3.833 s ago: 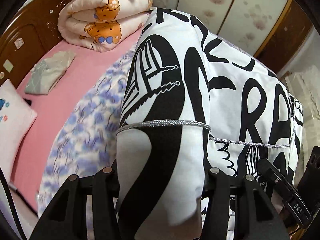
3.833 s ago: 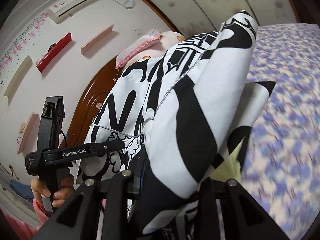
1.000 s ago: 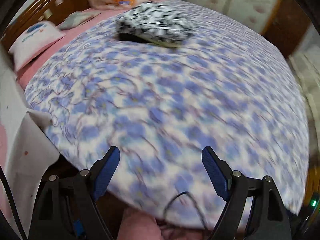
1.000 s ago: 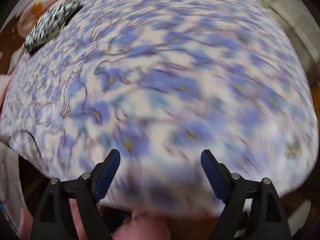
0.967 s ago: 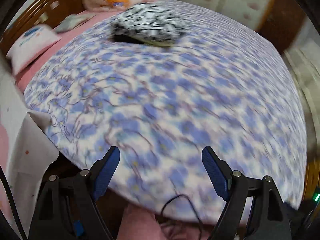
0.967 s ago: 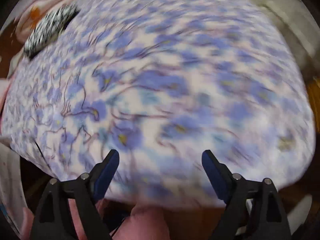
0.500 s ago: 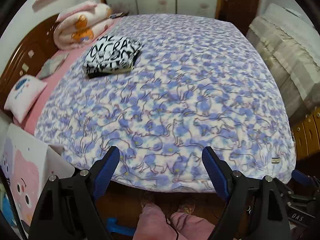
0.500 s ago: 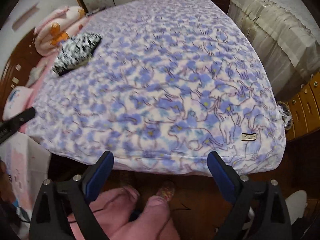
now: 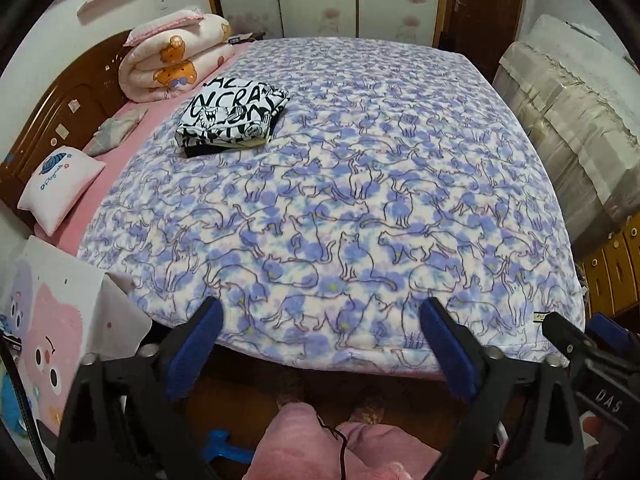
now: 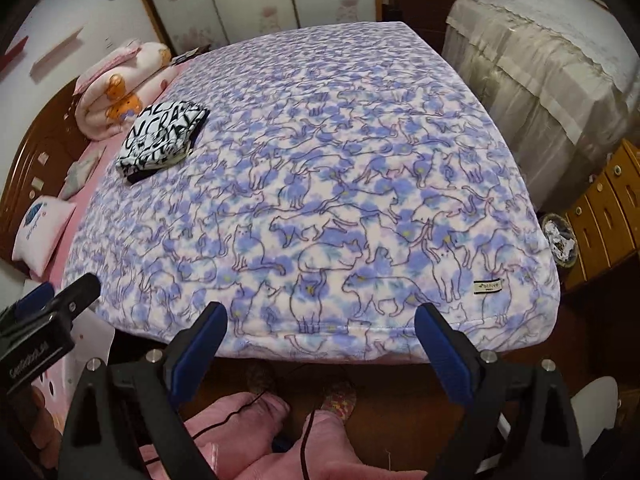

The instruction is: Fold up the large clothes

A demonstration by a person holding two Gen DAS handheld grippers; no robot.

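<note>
A black-and-white lettered garment [image 9: 232, 118] lies folded in a compact stack on the far left of the bed; it also shows in the right wrist view [image 10: 162, 140]. My left gripper [image 9: 320, 320] is open and empty, held off the bed's near edge. My right gripper [image 10: 320, 326] is open and empty, also off the near edge, to the right of the left one. Both are far from the garment.
The bed is covered by a purple cat-print blanket [image 9: 380, 200]. A rolled bear-print quilt [image 9: 172, 64] and a small pillow [image 9: 60, 188] lie by the wooden headboard. A covered cabinet [image 10: 540, 80] and wooden drawers [image 10: 600, 212] stand at right. My pink-trousered legs [image 10: 260, 440] are below.
Both grippers have let go of the garment, which now lies folded on the bed. Both have pulled back and up from the bed to its near edge.
</note>
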